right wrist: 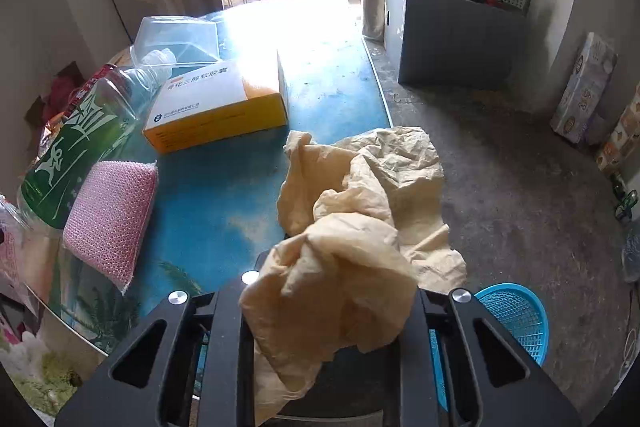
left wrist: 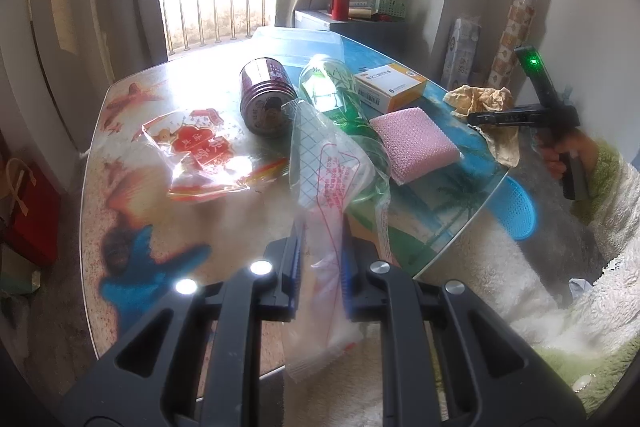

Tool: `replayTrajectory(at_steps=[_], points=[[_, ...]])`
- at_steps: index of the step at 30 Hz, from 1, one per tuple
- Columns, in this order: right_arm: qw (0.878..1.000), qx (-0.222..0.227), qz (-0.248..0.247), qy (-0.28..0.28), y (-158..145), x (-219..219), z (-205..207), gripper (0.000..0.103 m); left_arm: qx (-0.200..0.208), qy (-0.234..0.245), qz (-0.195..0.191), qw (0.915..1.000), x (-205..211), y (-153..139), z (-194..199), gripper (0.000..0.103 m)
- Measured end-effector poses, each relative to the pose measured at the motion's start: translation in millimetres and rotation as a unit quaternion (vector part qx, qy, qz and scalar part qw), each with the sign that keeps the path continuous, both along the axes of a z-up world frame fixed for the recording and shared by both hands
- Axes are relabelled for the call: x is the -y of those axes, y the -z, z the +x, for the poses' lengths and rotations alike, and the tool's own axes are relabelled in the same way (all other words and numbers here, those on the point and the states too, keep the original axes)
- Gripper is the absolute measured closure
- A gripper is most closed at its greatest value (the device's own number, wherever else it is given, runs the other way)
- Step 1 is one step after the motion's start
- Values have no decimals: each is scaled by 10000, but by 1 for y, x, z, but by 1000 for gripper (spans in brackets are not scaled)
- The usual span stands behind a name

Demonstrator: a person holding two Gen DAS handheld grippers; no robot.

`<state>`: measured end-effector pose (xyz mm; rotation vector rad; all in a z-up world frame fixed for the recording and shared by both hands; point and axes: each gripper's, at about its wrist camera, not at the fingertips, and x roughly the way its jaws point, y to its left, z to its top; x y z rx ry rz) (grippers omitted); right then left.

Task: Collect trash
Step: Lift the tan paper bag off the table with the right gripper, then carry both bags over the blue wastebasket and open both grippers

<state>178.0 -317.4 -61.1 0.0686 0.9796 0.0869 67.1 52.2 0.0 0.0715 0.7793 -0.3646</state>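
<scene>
My left gripper (left wrist: 320, 259) is shut on a clear plastic wrapper (left wrist: 328, 187) with red print, held above the table's near edge. My right gripper (right wrist: 332, 291) is shut on a crumpled beige paper (right wrist: 360, 211); it also shows in the left wrist view (left wrist: 480, 99) past the table's right edge. On the table lie a dark red can (left wrist: 266, 97), a green plastic bottle (left wrist: 340, 99), a red-printed clear bag (left wrist: 200, 155), a pink sponge (left wrist: 412, 143) and an orange-white box (left wrist: 392, 87). A blue basket (right wrist: 516, 315) stands on the floor below my right gripper.
The glass-topped table (left wrist: 132, 195) has a beach print. A clear plastic tub (right wrist: 180, 39) sits at its far side. A grey cabinet (right wrist: 452, 27) with a red flask stands by the wall. Red bags (left wrist: 32, 211) sit on the floor at left.
</scene>
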Motion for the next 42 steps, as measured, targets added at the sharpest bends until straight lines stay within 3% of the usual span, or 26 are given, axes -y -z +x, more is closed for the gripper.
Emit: replayTrajectory(at_steps=[7,13,19,24,28,33,39,42], points=[[9921,756,777,629,-37,19,-43,94,171,95,-138,9997,5,-19,-12,89],[9767,1389,1219,1089,-73,51,-98,94,492,728,-336,9956,41,-50,-14,90],[9558,1748,1478,1846,-86,103,-164,94,692,1786,-521,9801,125,-78,-2,90],[9382,1775,1598,2506,-70,145,-218,94,408,2651,-906,9591,219,-81,5,90],[9212,1725,1830,2969,-48,174,-252,94,-270,3080,-958,9462,303,-56,12,90],[9072,1458,2071,3359,-10,212,-269,94,-904,3199,-627,9410,400,3,26,90],[8899,1120,2750,3464,54,263,-248,94,-1329,3162,48,9393,491,85,53,90],[8816,811,2845,3678,91,286,-230,94,-1521,3058,325,9393,522,125,72,89]])
